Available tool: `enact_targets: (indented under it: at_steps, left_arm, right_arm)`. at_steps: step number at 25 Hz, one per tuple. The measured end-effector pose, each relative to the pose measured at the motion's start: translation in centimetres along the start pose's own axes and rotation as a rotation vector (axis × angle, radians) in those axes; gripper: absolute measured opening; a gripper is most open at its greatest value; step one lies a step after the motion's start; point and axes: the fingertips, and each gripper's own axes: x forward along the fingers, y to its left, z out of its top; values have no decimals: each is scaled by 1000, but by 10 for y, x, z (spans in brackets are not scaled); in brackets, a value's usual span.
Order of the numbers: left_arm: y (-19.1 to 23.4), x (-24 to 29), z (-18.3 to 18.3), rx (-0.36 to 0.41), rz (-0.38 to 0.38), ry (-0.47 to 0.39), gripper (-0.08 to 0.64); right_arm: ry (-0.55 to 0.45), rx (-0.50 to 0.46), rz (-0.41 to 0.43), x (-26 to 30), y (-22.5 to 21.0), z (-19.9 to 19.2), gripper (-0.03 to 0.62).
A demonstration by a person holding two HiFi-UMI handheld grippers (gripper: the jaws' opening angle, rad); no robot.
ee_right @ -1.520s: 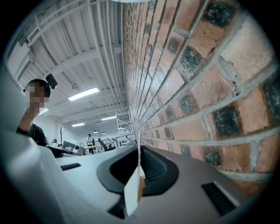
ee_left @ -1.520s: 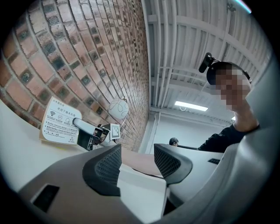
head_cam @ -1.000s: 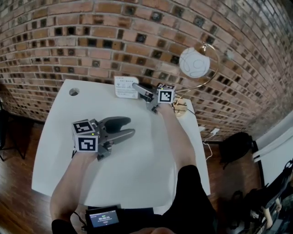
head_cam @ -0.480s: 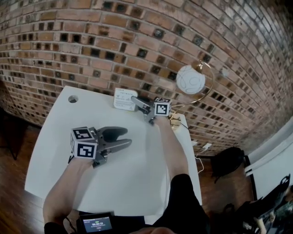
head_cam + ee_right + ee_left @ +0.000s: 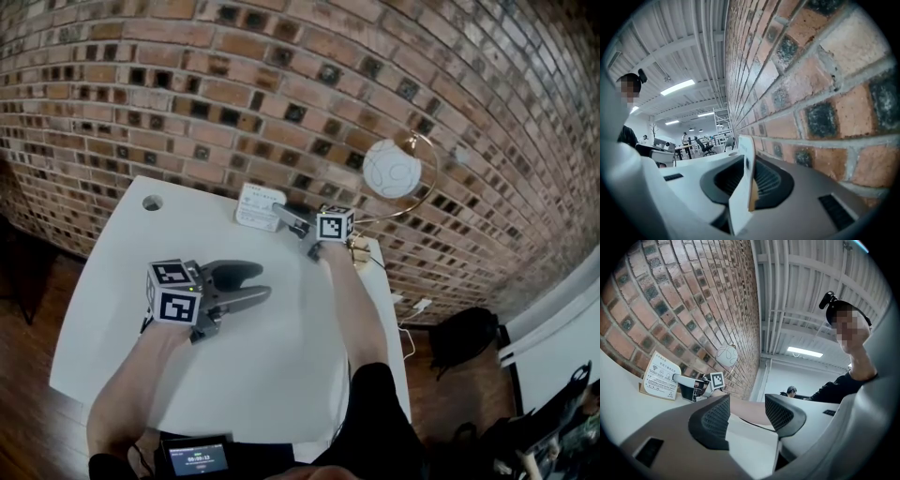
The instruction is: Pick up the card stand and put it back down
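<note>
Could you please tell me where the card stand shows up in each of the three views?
Head view: the card stand is upper centre, at the table's far edge, at the right gripper's tip.
Left gripper view: lower left, by the wall.
Right gripper view: bottom centre, edge-on between the right gripper's jaws, which have just been opening.
Shared landmark: the brick wall behind it.

The jaws of the right tool (image 5: pixel 284 215) had just been opening, the card stand (image 5: pixel 742 187) (seen edge-on) standing between them.
</note>
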Motion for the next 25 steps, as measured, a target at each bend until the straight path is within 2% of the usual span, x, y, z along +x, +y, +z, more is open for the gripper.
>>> enact_targets:
  at_steps: [7, 14, 25]
  left_arm:
    - [2, 0, 1, -8, 6, 0, 224]
    - [5, -2, 0, -13, 12, -3, 224]
    - [7, -4, -1, -18, 14, -7, 224]
  right_arm:
    - [12, -3, -13, 0, 7, -1, 91]
    - [0, 67, -44, 0, 3, -4, 91]
    - [46, 55, -111, -1, 0, -7, 105]
